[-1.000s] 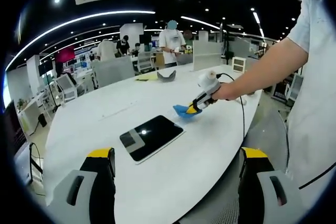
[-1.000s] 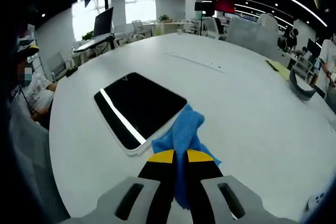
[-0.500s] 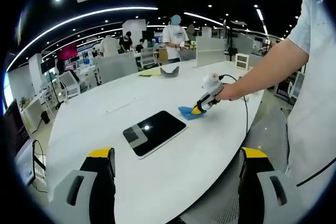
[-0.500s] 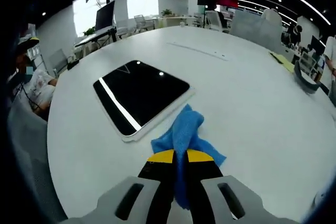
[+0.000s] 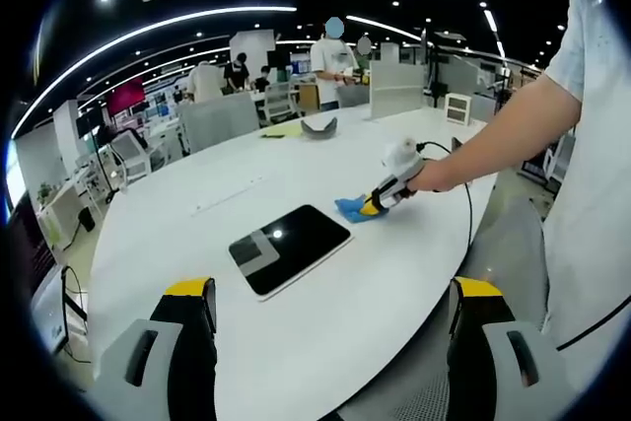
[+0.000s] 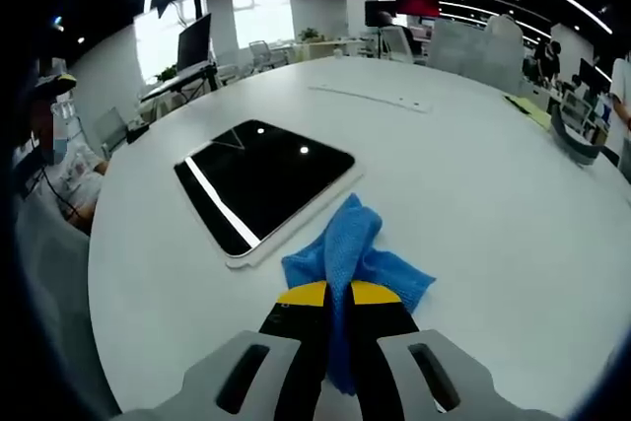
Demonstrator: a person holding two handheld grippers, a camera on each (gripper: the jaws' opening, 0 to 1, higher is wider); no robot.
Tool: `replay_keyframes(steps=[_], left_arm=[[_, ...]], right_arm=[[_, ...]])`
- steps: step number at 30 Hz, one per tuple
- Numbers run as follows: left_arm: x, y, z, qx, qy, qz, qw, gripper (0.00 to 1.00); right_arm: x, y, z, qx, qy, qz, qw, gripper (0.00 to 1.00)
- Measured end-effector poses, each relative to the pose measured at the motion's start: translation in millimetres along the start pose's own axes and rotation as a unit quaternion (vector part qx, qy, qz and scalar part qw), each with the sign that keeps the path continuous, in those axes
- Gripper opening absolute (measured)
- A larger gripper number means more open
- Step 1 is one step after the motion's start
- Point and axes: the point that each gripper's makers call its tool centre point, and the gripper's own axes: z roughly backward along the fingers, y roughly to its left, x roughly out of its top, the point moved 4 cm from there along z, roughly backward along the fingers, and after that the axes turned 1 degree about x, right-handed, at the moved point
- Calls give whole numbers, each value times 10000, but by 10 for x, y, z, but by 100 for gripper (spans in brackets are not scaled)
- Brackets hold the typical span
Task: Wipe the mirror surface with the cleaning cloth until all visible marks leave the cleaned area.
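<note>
Large white oval table spanning both views, bare apart from a few items. Near its middle, flat on the top, a rectangular dark-glass mirror with a pale rim, reflecting ceiling lights. Just beside the mirror's near corner, a crumpled bright blue cleaning cloth, lying on the table with one peak close to the mirror's rim; touching or a sliver apart, hard to judge from the right gripper view. Pinched at the cloth's near end by the right gripper, yellow-tipped black jaws pressed together with blue fabric running between them. From the left gripper view, same right gripper seen across the table, tips down on the cloth, mirror just to its side. Left gripper hanging at the table's near edge, jaws spread wide with nothing between them, well apart from mirror and cloth. Farther back, a small grey curved object on the table.
</note>
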Motion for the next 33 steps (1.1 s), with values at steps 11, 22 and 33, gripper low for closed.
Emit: replay_keyframes(steps=[11,22,33], left_arm=[[11,15,-62,3,25,-10,10000,99],[24,14,-100,-14,34,-40,10000,99],[8,5,-115,-56,-39,-23,10000,99]], right_arm=[[-13,-62,24,134,-79,529,9985,14],[-110,-15,76,395,-339,734,9959,27],[-68,-9,81,385,-344,635,9966,30]])
